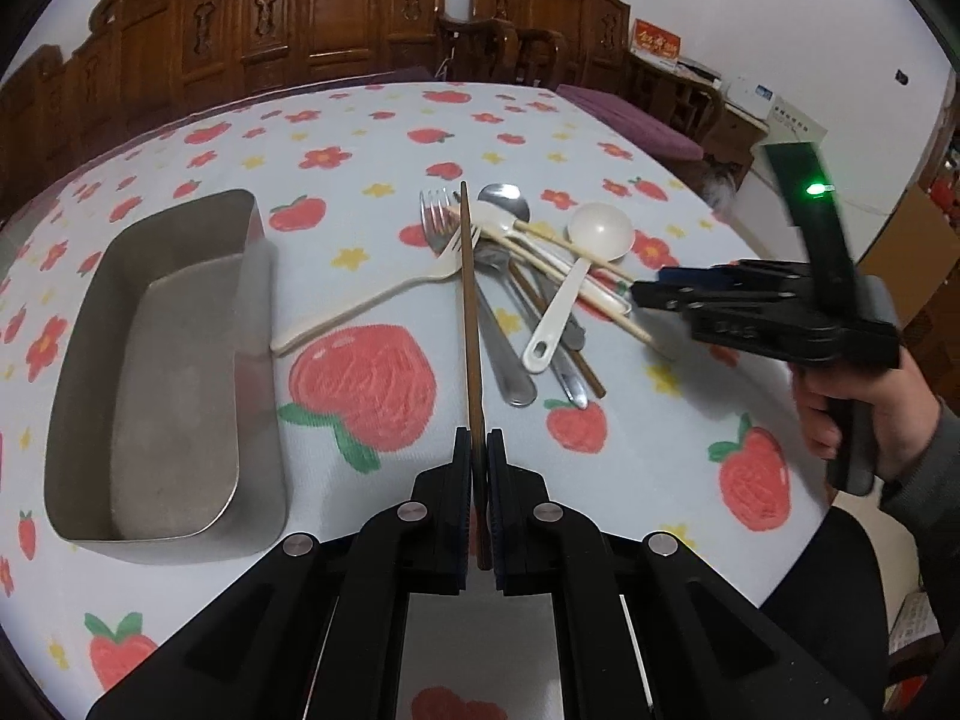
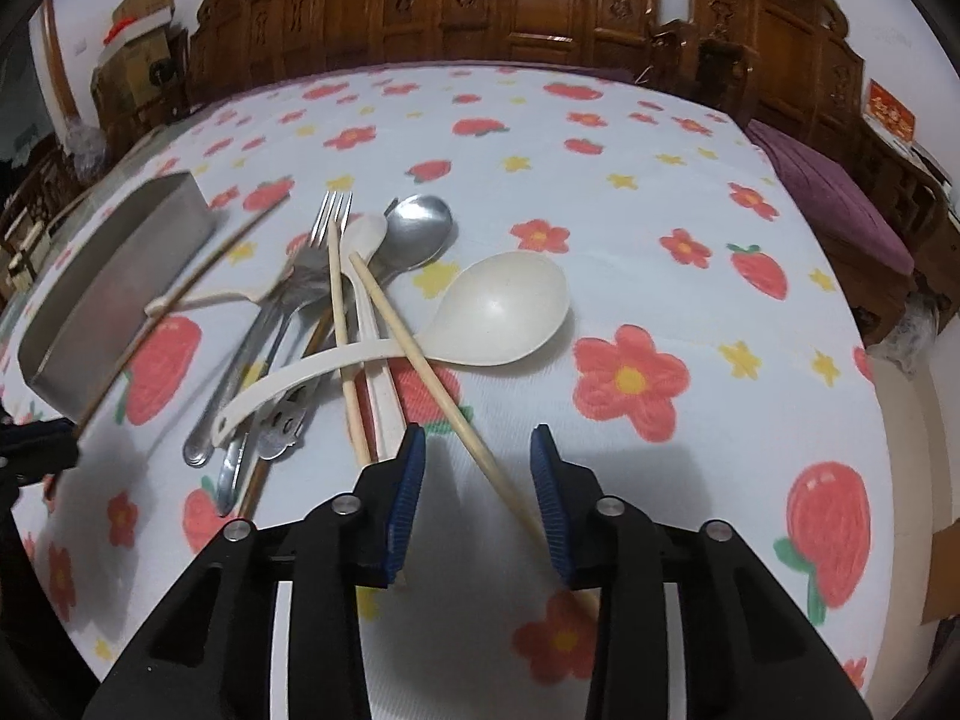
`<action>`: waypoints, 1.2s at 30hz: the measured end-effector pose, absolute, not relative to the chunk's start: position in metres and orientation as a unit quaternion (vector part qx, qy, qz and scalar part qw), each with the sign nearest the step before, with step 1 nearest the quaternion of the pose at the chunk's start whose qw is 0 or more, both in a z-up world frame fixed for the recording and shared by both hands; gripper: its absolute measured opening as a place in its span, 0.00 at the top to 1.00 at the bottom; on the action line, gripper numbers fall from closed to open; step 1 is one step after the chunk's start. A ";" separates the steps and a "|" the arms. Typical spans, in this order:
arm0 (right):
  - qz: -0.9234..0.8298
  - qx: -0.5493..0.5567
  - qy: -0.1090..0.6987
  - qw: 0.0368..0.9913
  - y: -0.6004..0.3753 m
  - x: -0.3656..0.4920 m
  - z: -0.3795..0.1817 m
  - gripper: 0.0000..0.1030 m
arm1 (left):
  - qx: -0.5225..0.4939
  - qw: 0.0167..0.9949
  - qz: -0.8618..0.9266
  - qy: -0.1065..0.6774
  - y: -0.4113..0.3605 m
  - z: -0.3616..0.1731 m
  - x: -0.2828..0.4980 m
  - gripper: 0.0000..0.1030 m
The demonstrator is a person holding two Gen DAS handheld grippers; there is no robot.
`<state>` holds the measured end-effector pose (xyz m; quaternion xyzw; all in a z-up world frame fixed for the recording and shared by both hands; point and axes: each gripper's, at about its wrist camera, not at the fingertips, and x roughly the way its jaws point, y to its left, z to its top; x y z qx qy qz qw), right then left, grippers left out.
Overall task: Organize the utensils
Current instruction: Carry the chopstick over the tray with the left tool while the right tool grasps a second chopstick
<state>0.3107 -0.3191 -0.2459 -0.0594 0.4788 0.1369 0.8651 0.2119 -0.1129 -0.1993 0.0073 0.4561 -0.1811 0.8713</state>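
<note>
On the left side of the table (image 1: 600,138), which has a strawberry cloth, sits a long metal tray (image 1: 162,372). Nothing lies in it yet.

Next comes the left gripper (image 1: 478,450). Its two fingers are pressed together on a dark brown chopstick (image 1: 469,300). The far tip of that stick reaches over the pile, near the metal fork (image 1: 435,213). I cannot tell if the tip touches the pile.

In the middle of the table is the pile of utensils. There is a cream plastic fork (image 1: 366,300), a metal spoon (image 1: 504,201), a white ladle (image 1: 591,252) and two pale chopsticks that cross over the rest.

On the right is the right gripper (image 2: 477,441). Its fingers are wide apart and hold nothing. One pale chopstick (image 2: 420,360) runs between them, low on the cloth.

I think the step now is carrying the dark chopstick to the tray. The left hand needs to swing it left, line it up with the long side of the tray, and let go low inside. The right hand could then close on the pale chopstick, but it must pinch it alone, as the other pale stick lies close by.
</note>
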 end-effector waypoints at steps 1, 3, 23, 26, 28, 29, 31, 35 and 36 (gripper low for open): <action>0.138 -0.064 0.481 0.864 -0.318 0.312 -0.247 0.64 | 0.006 0.872 -0.183 0.454 -0.112 -0.198 0.211 0.96; 0.144 -0.080 0.486 0.858 -0.313 0.314 -0.251 0.67 | 0.003 0.873 -0.187 0.450 -0.111 -0.193 0.210 0.96; 0.178 -0.067 0.452 0.871 -0.291 0.284 -0.204 0.94 | 0.013 0.903 -0.140 0.406 -0.057 -0.136 0.196 0.96; 0.185 -0.062 0.443 0.875 -0.278 0.277 -0.191 0.94 | 0.011 0.904 -0.128 0.408 -0.044 -0.136 0.198 0.96; 0.195 -0.060 0.438 0.876 -0.266 0.273 -0.184 0.94 | 0.009 0.903 -0.119 0.413 -0.034 -0.138 0.198 0.96; 0.199 -0.060 0.436 0.876 -0.260 0.271 -0.181 0.94 | 0.010 0.902 -0.117 0.415 -0.030 -0.139 0.198 0.96; 0.210 -0.059 0.432 0.875 -0.248 0.268 -0.176 0.94 | 0.010 0.901 -0.108 0.420 -0.021 -0.141 0.200 0.96; 0.230 -0.048 0.427 0.873 -0.222 0.262 -0.166 0.94 | 0.012 0.896 -0.096 0.433 -0.005 -0.149 0.203 0.96; 0.235 -0.045 0.426 0.872 -0.217 0.262 -0.165 0.94 | 0.009 0.893 -0.094 0.440 0.000 -0.152 0.206 0.96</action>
